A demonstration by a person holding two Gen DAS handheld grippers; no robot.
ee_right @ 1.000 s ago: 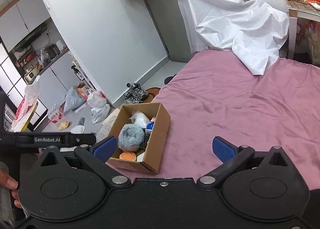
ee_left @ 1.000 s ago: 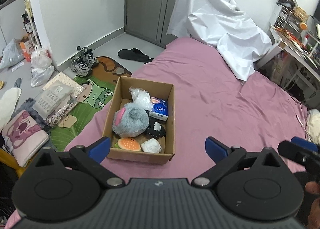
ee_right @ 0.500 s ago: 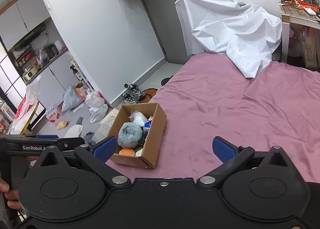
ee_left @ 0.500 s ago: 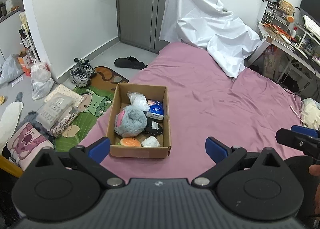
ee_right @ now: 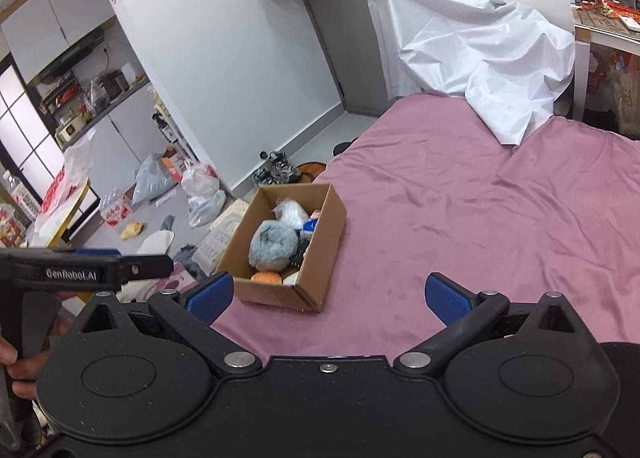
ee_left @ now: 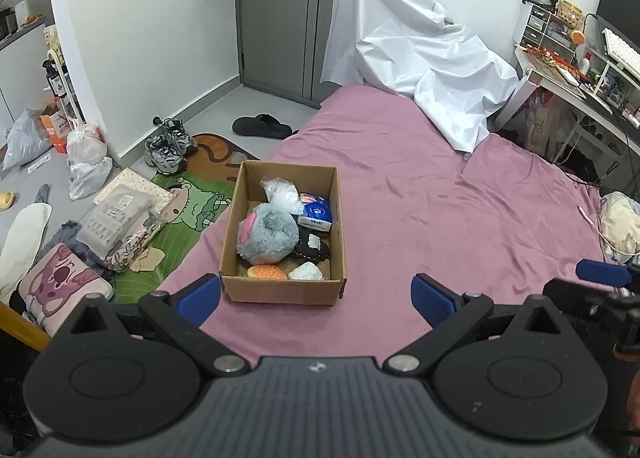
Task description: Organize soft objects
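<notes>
A brown cardboard box (ee_left: 336,218) (ee_right: 320,258) sits near the left edge of the pink bed (ee_left: 460,210). It holds a grey fluffy plush (ee_left: 270,234) (ee_right: 274,244), a clear plastic bag (ee_left: 282,194), a blue tissue pack (ee_left: 316,214), a black soft toy (ee_left: 314,248), an orange bun toy (ee_left: 267,271) and a white lump (ee_left: 306,271). My left gripper (ee_left: 316,296) hangs open above and short of the box, nothing between its fingers. My right gripper (ee_right: 328,296) is open too, further right, empty.
A white sheet (ee_left: 420,70) covers something at the bed's far end. A cluttered desk (ee_left: 580,70) stands right. Floor left of the bed holds a green mat (ee_left: 176,226), sneakers (ee_left: 168,146), a slipper (ee_left: 260,126), bags (ee_left: 86,166) and a pink cushion (ee_left: 60,282).
Both grippers have pulled back and risen, so the box looks smaller and farther. Both stayed open. The contents of the box have not moved.
</notes>
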